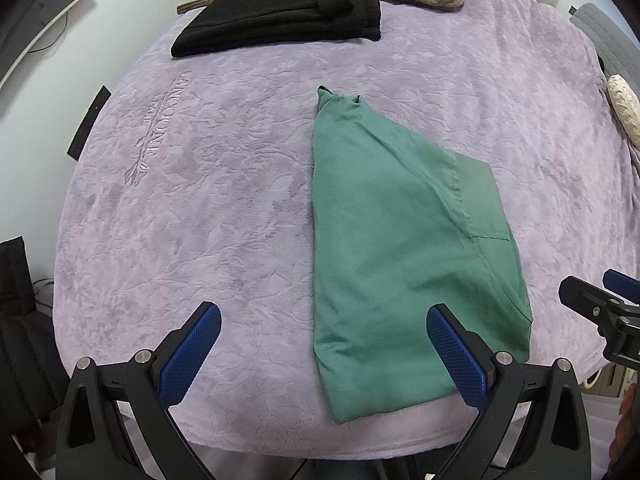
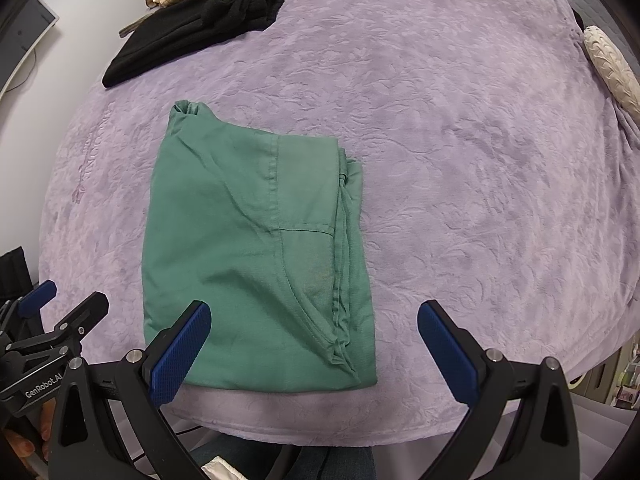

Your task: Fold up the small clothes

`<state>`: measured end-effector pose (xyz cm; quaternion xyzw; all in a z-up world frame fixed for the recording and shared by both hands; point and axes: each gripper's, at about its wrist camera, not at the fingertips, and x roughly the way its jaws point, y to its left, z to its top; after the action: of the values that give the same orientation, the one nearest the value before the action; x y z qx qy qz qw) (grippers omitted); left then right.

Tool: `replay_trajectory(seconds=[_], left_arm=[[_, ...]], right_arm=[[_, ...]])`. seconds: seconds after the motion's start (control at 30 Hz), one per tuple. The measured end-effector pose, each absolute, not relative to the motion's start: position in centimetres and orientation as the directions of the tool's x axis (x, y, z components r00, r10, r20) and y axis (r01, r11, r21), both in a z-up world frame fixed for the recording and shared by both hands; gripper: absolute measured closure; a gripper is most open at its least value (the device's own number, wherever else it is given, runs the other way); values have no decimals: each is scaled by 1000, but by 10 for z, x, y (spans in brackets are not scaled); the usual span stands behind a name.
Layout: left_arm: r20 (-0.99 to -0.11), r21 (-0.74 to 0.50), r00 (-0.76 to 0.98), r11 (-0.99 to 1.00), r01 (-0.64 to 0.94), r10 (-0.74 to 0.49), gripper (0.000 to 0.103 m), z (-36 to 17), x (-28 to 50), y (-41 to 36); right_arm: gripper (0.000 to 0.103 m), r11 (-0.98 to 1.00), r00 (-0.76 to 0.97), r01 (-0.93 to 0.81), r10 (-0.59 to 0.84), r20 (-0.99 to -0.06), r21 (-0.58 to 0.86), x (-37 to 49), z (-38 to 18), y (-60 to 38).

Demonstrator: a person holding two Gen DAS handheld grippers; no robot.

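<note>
The green garment [image 2: 256,256] lies partly folded on the purple blanket [image 2: 460,160] near the desk's near edge, its long axis running from that edge toward the far one. Both the left claw [image 1: 324,356] and the right claw [image 2: 314,352] hover with fingers spread apart, holding nothing. The garment's near hem sits just ahead of both, roughly equally close, so either could take a near corner.
</note>
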<state>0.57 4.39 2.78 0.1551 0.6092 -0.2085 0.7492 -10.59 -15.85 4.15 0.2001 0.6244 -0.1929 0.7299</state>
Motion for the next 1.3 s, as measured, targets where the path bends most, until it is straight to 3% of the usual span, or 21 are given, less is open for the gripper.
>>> replay_trajectory(seconds=[1.3], left_arm=[[-972,19,211,862,507,-103,0,36,-10,27]], right_arm=[[0,843,143,538,-74,-987,15,-109,46,-153]])
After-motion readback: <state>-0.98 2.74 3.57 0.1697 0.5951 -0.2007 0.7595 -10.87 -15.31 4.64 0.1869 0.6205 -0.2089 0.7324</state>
